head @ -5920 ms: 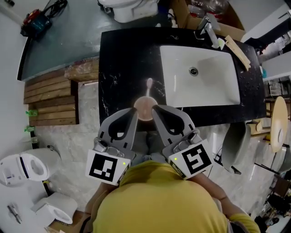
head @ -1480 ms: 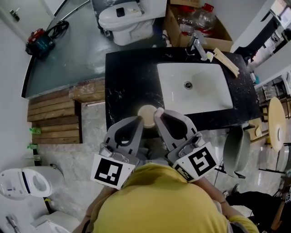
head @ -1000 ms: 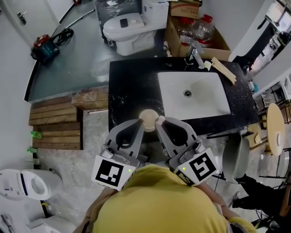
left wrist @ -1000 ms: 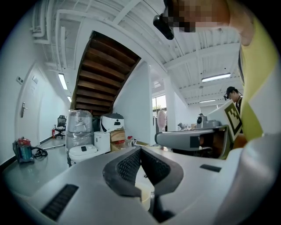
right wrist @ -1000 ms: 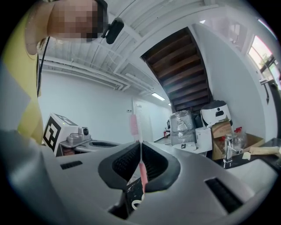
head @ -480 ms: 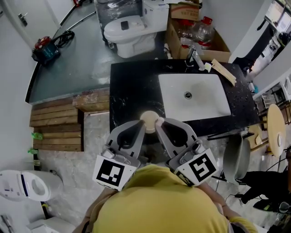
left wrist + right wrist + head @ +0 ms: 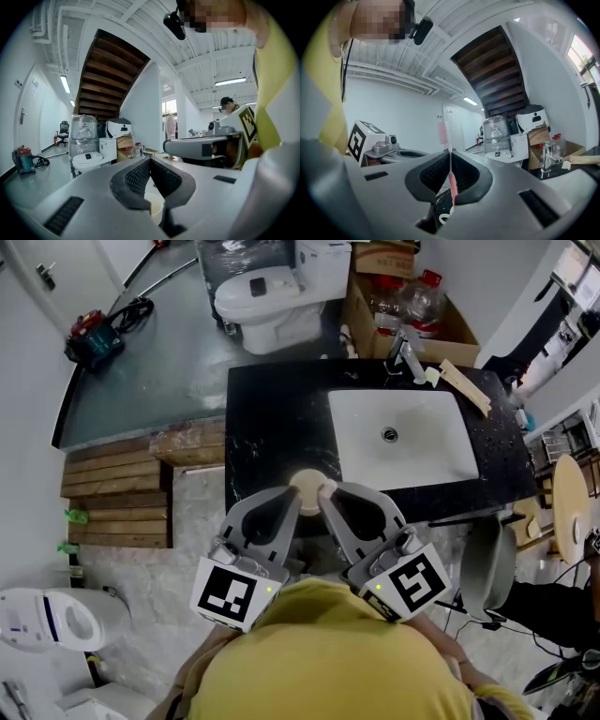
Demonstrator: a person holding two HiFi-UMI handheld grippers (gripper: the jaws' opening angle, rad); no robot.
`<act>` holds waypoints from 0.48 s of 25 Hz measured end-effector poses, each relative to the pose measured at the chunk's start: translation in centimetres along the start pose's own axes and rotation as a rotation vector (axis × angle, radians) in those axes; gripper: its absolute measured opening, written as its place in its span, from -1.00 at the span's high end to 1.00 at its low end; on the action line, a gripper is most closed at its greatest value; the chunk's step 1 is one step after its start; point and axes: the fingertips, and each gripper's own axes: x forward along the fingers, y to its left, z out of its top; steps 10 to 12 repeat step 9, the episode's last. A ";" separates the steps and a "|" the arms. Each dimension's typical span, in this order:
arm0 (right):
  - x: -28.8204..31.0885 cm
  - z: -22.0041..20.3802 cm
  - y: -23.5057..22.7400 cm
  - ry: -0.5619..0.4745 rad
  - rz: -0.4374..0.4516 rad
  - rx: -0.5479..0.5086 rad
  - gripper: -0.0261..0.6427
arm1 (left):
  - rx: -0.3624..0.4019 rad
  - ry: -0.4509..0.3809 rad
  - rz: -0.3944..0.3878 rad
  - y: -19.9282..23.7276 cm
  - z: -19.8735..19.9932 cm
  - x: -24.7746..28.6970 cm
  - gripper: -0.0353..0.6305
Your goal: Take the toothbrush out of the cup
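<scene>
The right gripper [image 7: 450,157] clamps the upright pink toothbrush [image 7: 442,132]. The left gripper [image 7: 150,160] has its jaws together, just beside the cup [image 7: 307,484].

The right gripper [image 7: 450,165] has its jaws pressed together on the pink toothbrush [image 7: 442,133], which stands upright with its bristled head well above them. Beneath the jaws, a pale curved rim of the cup [image 7: 443,218] shows against the black table [image 7: 439,198].
</scene>
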 end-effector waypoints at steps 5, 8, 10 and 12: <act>0.2 -0.3 -0.7 0.008 0.009 0.013 0.83 | -0.008 0.009 0.005 0.1 -0.4 0.7 0.86; 0.4 -0.7 -1.0 0.011 0.022 0.017 0.83 | -0.015 0.014 0.020 0.4 -0.8 1.1 0.86; 0.5 -0.9 -1.2 0.013 0.027 0.019 0.83 | -0.017 0.015 0.025 0.5 -0.9 1.2 0.86; 0.5 -0.9 -1.2 0.013 0.027 0.019 0.83 | -0.017 0.015 0.025 0.5 -0.9 1.2 0.86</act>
